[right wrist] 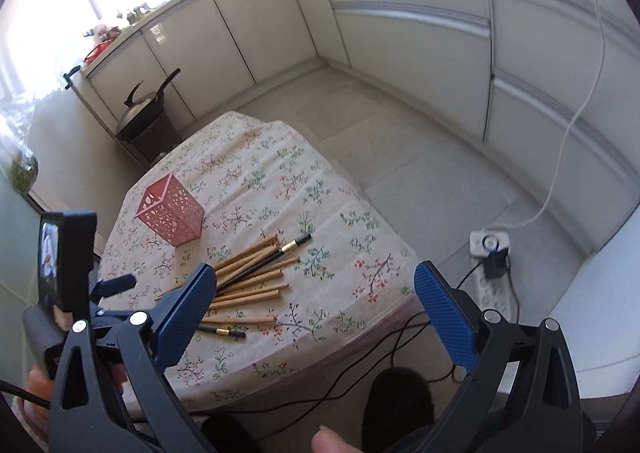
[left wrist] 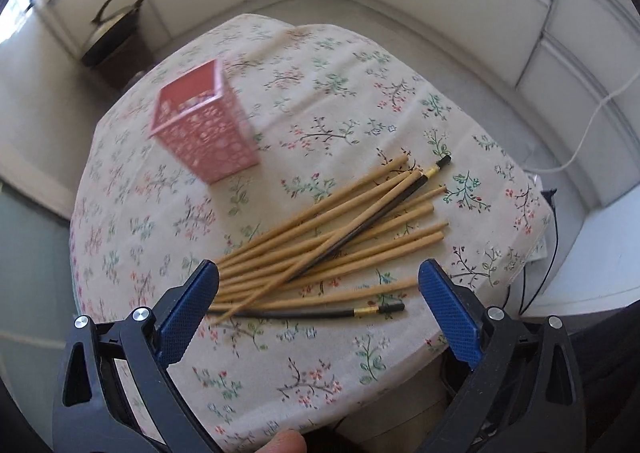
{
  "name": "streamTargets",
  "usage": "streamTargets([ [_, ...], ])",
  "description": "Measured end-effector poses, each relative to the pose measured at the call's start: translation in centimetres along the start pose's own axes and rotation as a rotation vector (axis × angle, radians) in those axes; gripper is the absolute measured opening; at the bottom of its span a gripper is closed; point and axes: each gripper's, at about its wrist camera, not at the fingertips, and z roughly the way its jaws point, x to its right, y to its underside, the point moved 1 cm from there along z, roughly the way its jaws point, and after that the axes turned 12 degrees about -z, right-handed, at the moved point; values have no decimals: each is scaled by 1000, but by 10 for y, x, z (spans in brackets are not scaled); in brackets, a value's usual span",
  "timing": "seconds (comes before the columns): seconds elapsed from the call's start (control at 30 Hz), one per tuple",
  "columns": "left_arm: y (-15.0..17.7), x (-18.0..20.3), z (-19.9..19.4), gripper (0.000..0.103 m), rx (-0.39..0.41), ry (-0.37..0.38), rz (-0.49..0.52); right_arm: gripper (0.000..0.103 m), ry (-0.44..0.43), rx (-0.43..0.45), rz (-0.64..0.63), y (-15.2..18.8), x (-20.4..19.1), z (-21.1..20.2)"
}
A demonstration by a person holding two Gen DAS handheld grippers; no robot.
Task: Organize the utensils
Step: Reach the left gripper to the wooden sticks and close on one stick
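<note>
A loose pile of several wooden chopsticks lies on the floral tablecloth, with two black gold-banded chopsticks among them. A pink perforated holder stands upright behind and left of the pile. My left gripper is open and empty, hovering just above the near end of the pile. My right gripper is open and empty, higher and farther back over the table's near right side. The pile, the holder and the left gripper's body show in the right wrist view.
The small table has floor on all sides. A stool with a wok stands beyond its far left corner. A power strip with cables lies on the floor to the right. Cabinets line the walls.
</note>
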Motion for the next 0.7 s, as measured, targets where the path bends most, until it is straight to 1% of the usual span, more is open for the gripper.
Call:
streamTargets([
  [0.03,-8,5,5,96,-25,4,27,94,-16,-18,22,0,4,4],
  [0.07,-15,8,9,96,-51,23,39,92,-31,-41,46,1,7,8],
  [0.13,-32,13,18,96,-95,68,45,92,-69,-96,93,4,14,19],
  [0.23,-57,21,33,96,-141,107,44,92,-121,-165,142,8,20,35],
  [0.3,-69,23,46,96,-174,118,42,92,-137,-194,160,9,23,40],
  [0.43,-86,23,83,96,-287,120,31,92,-140,-241,167,11,25,50],
  [0.47,-88,22,92,96,-302,116,30,92,-136,-247,159,10,25,52],
  [0.57,-93,19,112,94,-309,107,13,92,-128,-266,125,10,20,56],
  [0.63,-94,19,123,91,-320,105,6,92,-131,-282,112,10,19,61],
  [0.7,-95,20,132,87,-328,94,19,92,-140,-294,111,10,18,65],
])
